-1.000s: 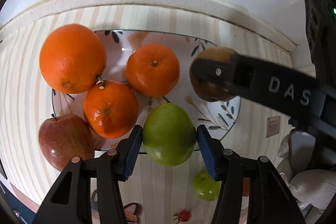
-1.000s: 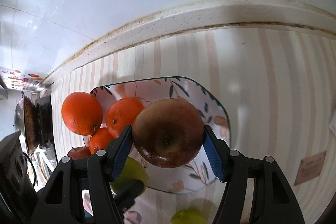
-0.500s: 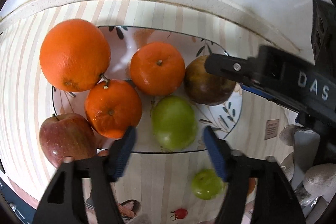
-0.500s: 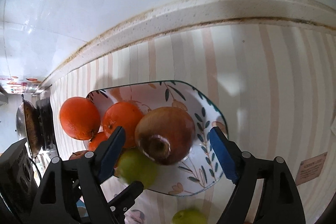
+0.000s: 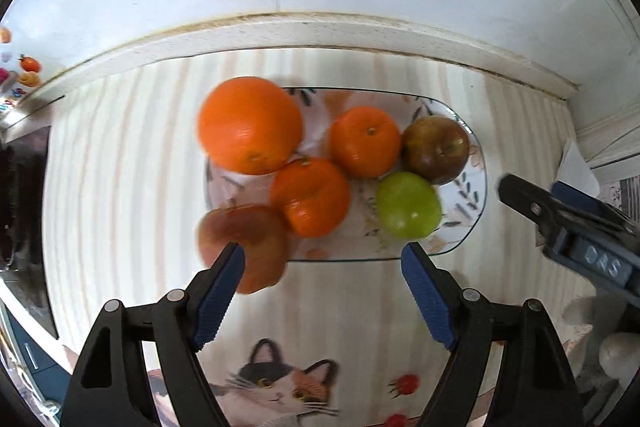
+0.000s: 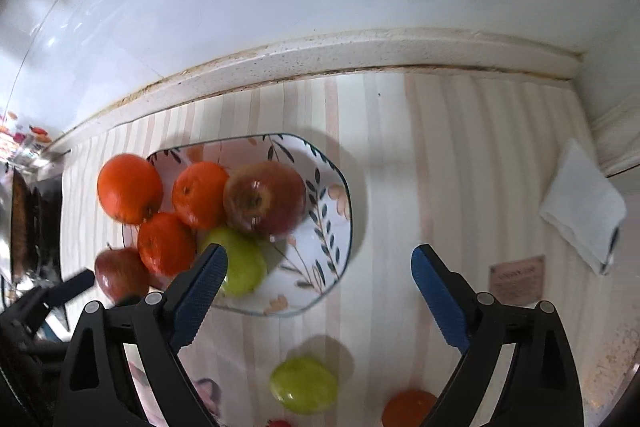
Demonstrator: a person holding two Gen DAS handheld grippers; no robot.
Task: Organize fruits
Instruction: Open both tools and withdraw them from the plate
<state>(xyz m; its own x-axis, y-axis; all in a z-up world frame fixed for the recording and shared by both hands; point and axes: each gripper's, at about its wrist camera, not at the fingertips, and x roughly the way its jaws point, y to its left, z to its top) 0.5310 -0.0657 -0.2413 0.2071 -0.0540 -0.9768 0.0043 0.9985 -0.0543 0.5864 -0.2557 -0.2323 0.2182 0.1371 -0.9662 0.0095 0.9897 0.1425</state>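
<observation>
A floral plate point(image 5: 468, 227) point(image 6: 332, 227) holds three oranges, among them a large one point(image 5: 250, 125), a green apple point(image 5: 408, 205) point(image 6: 240, 259) and a dark red apple point(image 5: 436, 149) point(image 6: 264, 199). A red apple point(image 5: 244, 243) point(image 6: 120, 273) rests at the plate's near left edge. My left gripper point(image 5: 322, 277) is open and empty, just short of the plate. My right gripper point(image 6: 318, 277) is open and empty, near the plate's right side; it shows in the left wrist view point(image 5: 568, 223). A loose green apple point(image 6: 304, 385) and a loose orange point(image 6: 410, 407) lie on the counter below it.
The striped counter point(image 6: 440, 155) ends at a white backsplash ledge point(image 5: 320, 31). A folded white cloth point(image 6: 582, 211) lies at the right, with a small brown label point(image 6: 518, 281) near it. A cat-print mat point(image 5: 280, 383) lies near me. A dark stove point(image 5: 24, 223) is at far left.
Both grippers opened, leaving the green apple and the dark red apple on the plate, then drew back from it.
</observation>
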